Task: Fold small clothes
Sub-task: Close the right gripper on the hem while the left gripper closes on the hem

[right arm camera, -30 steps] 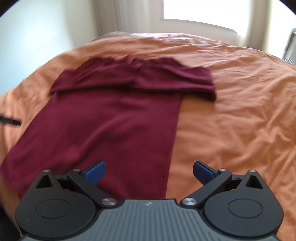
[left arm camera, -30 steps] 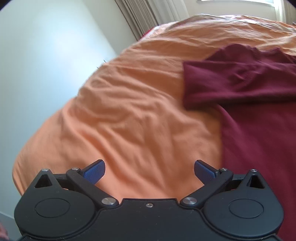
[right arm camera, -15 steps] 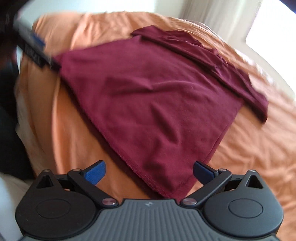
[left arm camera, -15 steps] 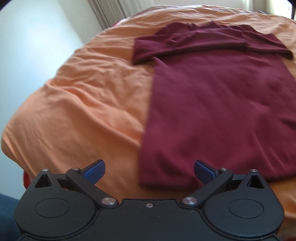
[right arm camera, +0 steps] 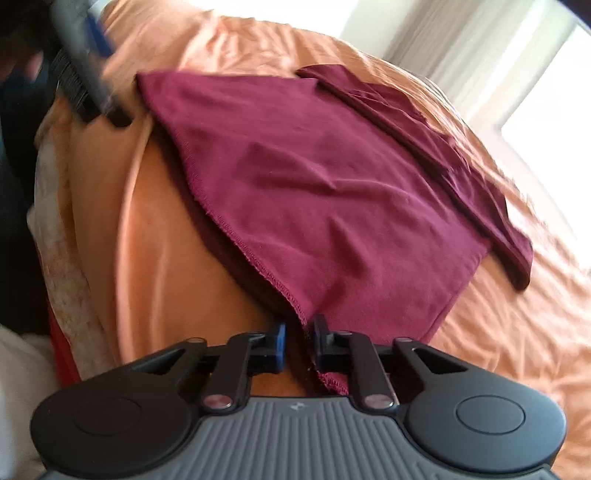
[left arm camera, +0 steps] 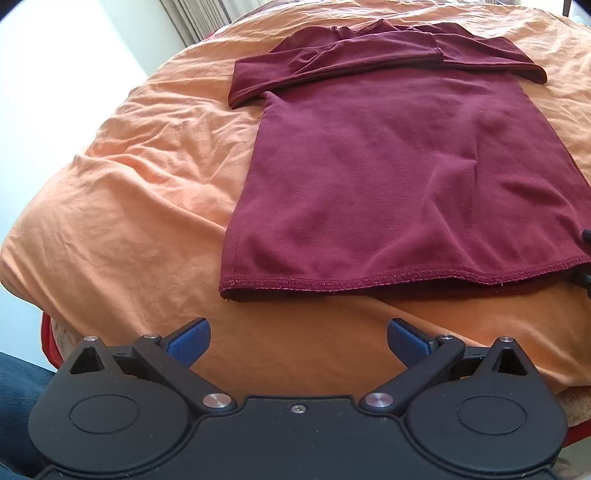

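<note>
A maroon long-sleeved shirt [left arm camera: 388,177] lies flat on the orange bedsheet [left arm camera: 140,206], both sleeves folded across its chest, hem toward me. My left gripper [left arm camera: 298,341] is open and empty, hovering just in front of the hem's left corner. My right gripper [right arm camera: 298,341] has its jaws nearly closed on the hem at the shirt's [right arm camera: 325,192] right bottom corner; the cloth runs between the blue pads. The left gripper shows blurred in the right wrist view [right arm camera: 85,74], by the hem's far corner.
The bed's near edge drops off just below both grippers. A pale wall [left arm camera: 62,66] is at the left, curtains [left arm camera: 199,18] and a bright window [right arm camera: 546,92] beyond the bed. A red band [left arm camera: 50,343] shows under the sheet's edge.
The right gripper swung to the shirt's bottom right corner and closed on the hem. The left gripper moved from the bare sheet to face the hem's left corner, still open.
</note>
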`<state>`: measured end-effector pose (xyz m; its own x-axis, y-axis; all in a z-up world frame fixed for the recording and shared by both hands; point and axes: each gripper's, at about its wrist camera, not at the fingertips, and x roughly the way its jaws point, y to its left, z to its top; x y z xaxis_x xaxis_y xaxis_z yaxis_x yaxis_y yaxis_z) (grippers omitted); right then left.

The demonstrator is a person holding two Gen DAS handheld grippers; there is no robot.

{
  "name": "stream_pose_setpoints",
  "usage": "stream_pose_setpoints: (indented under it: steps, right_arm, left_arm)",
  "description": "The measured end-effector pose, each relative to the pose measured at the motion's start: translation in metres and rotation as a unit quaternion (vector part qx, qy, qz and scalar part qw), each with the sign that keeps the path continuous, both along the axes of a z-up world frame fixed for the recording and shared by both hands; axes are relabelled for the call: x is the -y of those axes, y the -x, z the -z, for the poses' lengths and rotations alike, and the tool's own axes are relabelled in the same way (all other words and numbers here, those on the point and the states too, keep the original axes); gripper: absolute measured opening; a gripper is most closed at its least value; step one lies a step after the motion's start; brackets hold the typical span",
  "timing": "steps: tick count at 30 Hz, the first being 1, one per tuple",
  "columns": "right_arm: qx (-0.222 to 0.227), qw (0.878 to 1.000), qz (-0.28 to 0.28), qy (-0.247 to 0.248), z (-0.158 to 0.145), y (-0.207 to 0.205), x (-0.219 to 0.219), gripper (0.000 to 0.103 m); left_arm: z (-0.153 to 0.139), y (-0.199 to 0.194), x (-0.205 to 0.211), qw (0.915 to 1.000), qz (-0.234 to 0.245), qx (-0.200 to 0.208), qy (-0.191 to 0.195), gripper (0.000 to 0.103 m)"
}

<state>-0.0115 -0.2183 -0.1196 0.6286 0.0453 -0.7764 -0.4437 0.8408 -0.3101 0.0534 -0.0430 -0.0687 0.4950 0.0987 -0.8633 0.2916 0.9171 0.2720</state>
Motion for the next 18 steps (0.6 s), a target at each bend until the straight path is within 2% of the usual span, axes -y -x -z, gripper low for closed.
stream_pose_setpoints:
  steps: [3,5,6,8,10,13,16,18]
  right_arm:
    - [-0.012,0.996,0.041,-0.079,-0.025,-0.011,0.020,0.011]
    - [-0.017,0.991,0.059,-0.118,-0.043,-0.019,0.031,0.011]
    - [-0.019,0.989,0.063,-0.129,-0.050,-0.024,0.035,0.011]
    - [-0.024,0.988,0.062,-0.138,-0.061,-0.032,0.039,0.011]
    - [-0.029,0.988,0.058,-0.140,-0.070,-0.040,0.041,0.011]
    - [-0.030,0.988,0.050,-0.140,-0.080,-0.044,0.040,0.011]
    - [-0.027,0.990,0.047,-0.130,-0.084,-0.047,0.039,0.011]
    - [-0.022,0.990,0.048,-0.127,-0.087,-0.046,0.040,0.011]
  left_arm:
    - [0.000,0.005,0.003,0.9996,0.012,0.016,-0.018,0.102]
    - [-0.001,0.011,0.007,0.9984,0.038,0.033,-0.027,0.102]
    - [-0.002,0.015,0.009,0.9972,0.057,0.044,-0.019,0.102]
    - [-0.006,0.023,0.014,0.9940,0.089,0.063,0.002,0.102]
    - [-0.005,0.029,0.025,0.9902,0.110,0.086,0.003,0.102]
    - [0.003,0.030,0.049,0.9845,0.125,0.121,-0.022,0.102]
    - [0.018,0.018,0.069,0.9786,0.128,0.147,-0.065,0.102]
    - [0.028,0.008,0.072,0.9772,0.124,0.149,-0.086,0.096]
